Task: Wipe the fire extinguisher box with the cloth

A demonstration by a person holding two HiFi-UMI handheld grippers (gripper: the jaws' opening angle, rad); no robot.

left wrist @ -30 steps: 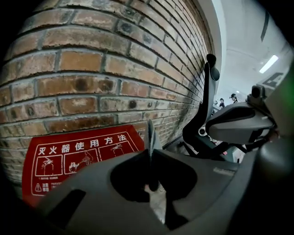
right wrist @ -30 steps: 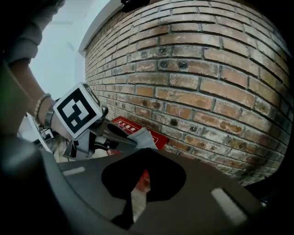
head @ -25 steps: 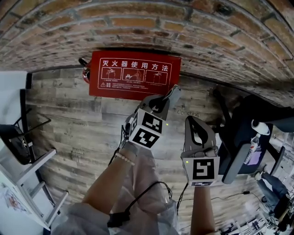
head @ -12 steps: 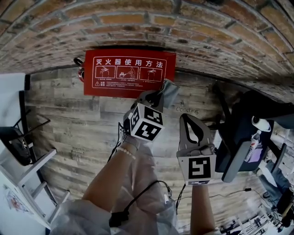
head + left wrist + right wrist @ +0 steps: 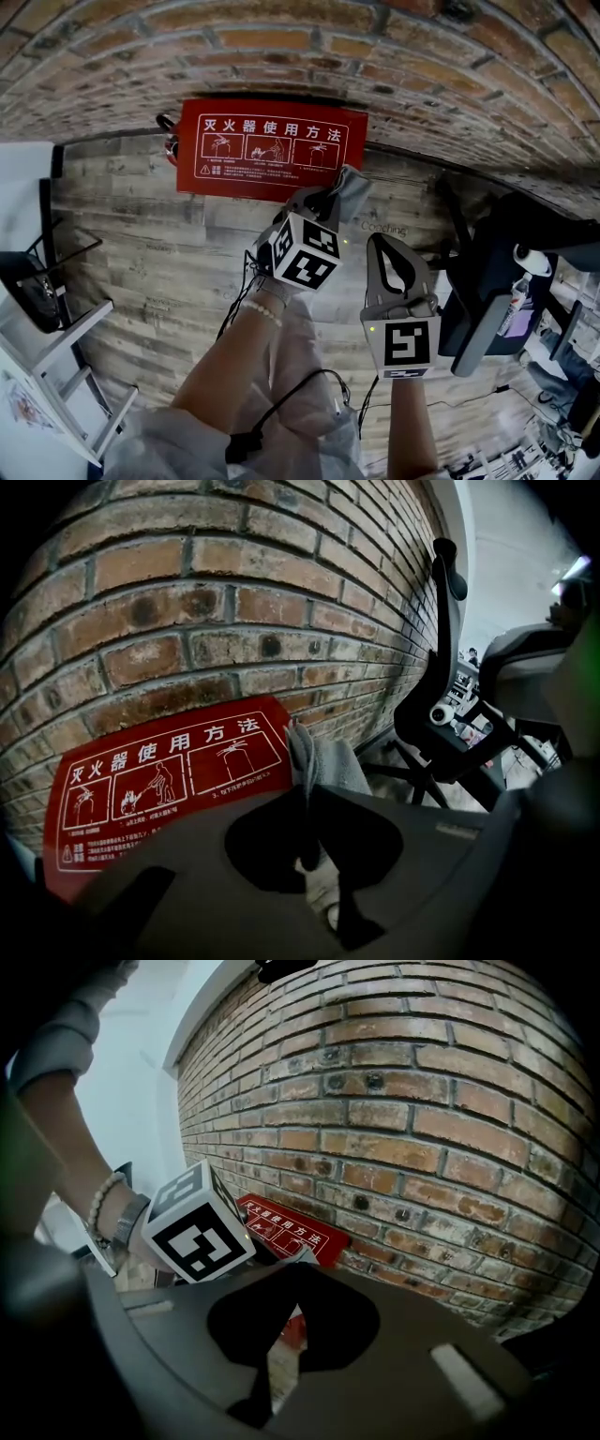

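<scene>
In the head view, the red fire extinguisher box (image 5: 272, 150) lies on the wooden floor (image 5: 141, 272) against the foot of the brick wall (image 5: 309, 47), its printed instruction face up. The left gripper (image 5: 328, 200) reaches toward the box's near right corner with a grey cloth (image 5: 351, 190) bunched at its tip, just beside the box's edge; whether the cloth touches the box cannot be told here. The right gripper (image 5: 387, 246) hangs back nearer the person, well apart from the box, with an office chair (image 5: 497, 281) to its right. In the left gripper view, the jaws are clamped on the cloth (image 5: 323, 761), which stands up in folds between them, with the box (image 5: 159, 780) just beyond to the left. In the right gripper view, the right gripper (image 5: 298, 1274) has its jaws brought together with nothing between them, and it looks past the left gripper's marker cube (image 5: 197, 1222) toward the box (image 5: 291, 1227). Judging by this, the cloth is gripped and brought to the box, but the wiping of its face looks barely begun, if at all.
</scene>
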